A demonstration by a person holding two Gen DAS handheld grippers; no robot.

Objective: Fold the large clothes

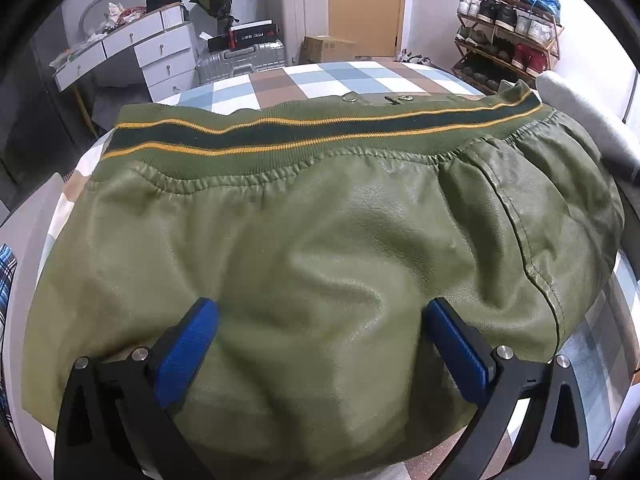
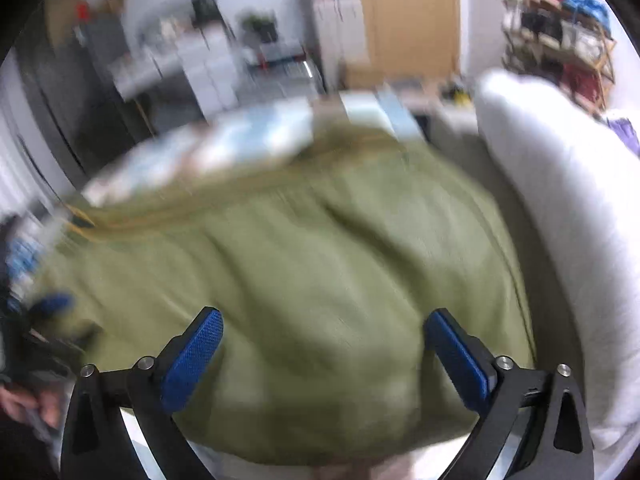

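the green jacket (image 1: 320,220) lies folded into a wide bundle on the checked bedsheet (image 1: 320,76), its ribbed hem (image 1: 304,132) with the dark band and two yellow stripes along the far edge. two metal snaps (image 1: 406,98) sit just past that hem. a seam runs down the right part of the smooth, leather-like surface, and the cloth is creased in soft ridges across the middle.

my left gripper (image 1: 320,344) hangs just above the near half of the jacket with its blue pads (image 1: 188,348) spread wide; nothing is pinched between them, and i cannot tell whether the tips touch the cloth.

in the right wrist view everything is smeared by motion blur. my right gripper (image 2: 324,352) is also spread wide over the jacket (image 2: 304,280), with no cloth caught between its blue pads (image 2: 192,356). a white rolled duvet (image 2: 560,220) lies just beside the jacket on the right. at the left edge of that view i make out a blurred blue pad of the left gripper (image 2: 54,304) and, lower down, a hand (image 2: 28,404).

beyond the bed stand a white chest of drawers (image 1: 160,52), silver suitcases (image 1: 244,60), a wooden door (image 1: 368,4) and a shoe rack (image 1: 508,36).
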